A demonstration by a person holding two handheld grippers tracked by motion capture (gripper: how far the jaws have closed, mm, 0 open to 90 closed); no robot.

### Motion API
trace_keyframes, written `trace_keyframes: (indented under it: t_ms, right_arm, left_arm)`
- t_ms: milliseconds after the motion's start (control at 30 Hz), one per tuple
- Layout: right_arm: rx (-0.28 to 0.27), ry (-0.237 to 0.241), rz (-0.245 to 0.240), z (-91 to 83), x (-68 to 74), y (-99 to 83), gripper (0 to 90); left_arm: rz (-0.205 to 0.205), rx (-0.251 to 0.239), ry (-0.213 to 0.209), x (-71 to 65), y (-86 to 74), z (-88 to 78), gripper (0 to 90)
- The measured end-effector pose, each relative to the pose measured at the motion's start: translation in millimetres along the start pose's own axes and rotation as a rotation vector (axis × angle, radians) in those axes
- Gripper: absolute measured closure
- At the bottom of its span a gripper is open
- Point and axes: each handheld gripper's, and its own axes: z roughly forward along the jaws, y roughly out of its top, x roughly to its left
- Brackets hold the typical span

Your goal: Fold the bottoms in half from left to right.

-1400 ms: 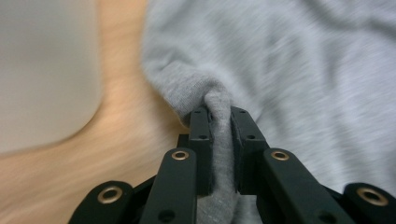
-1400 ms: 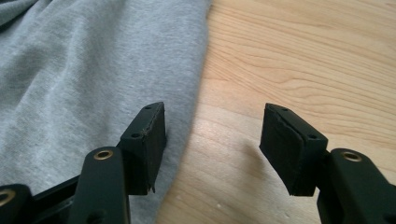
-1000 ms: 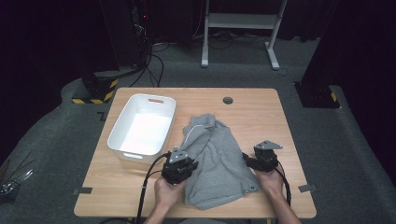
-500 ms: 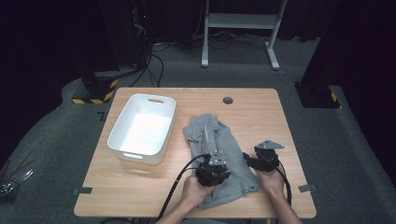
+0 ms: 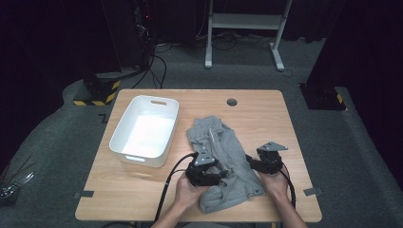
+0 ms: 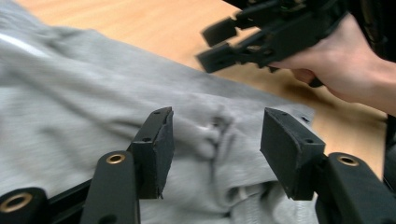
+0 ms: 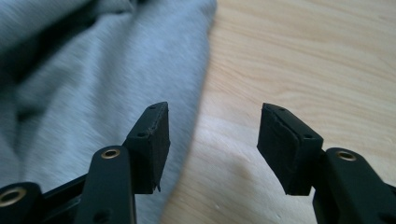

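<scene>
Hovering over the grey garment [image 5: 223, 161], left gripper [image 6: 215, 140] just opened (nothing clamped); right gripper [image 7: 212, 140] gapes alongside.

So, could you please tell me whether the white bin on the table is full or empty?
Empty. The high view looks straight into the white bin and shows bare white floor; the grey garment lies beside it on the table.

The right gripper [image 7: 214, 142] is hovering with jaws apart over the wooden table [image 7: 303, 60], beside the grey garment's [image 7: 93, 79] edge.
</scene>
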Motion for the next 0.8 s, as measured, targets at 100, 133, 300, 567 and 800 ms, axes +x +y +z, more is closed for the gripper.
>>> trace_keyframes:
  t_ms: [100,133,300,567,800]
  right_arm:
    - [-0.022,0.034,-0.01,-3.3,4.8,8.7,46.4]
    - [-0.029,0.047,-0.011,-4.2,7.4,11.8,47.3]
    - [-0.065,0.123,-0.047,-6.8,24.9,27.2,49.9]
    - [-0.084,0.213,-0.124,-6.6,61.4,45.5,50.8]
    - [-0.078,0.263,-0.167,1.8,84.4,55.0,54.5]
  left_arm:
    - [-0.043,-0.014,0.059,14.2,-2.8,-9.6,42.3]
    - [-0.057,-0.015,0.081,18.7,-4.1,-11.9,42.2]
    - [-0.097,0.049,0.21,39.6,-13.2,-8.4,42.1]
    - [-0.149,0.153,0.314,58.4,-24.7,18.8,40.6]
    - [-0.154,0.169,0.329,61.4,-28.3,22.5,38.1]
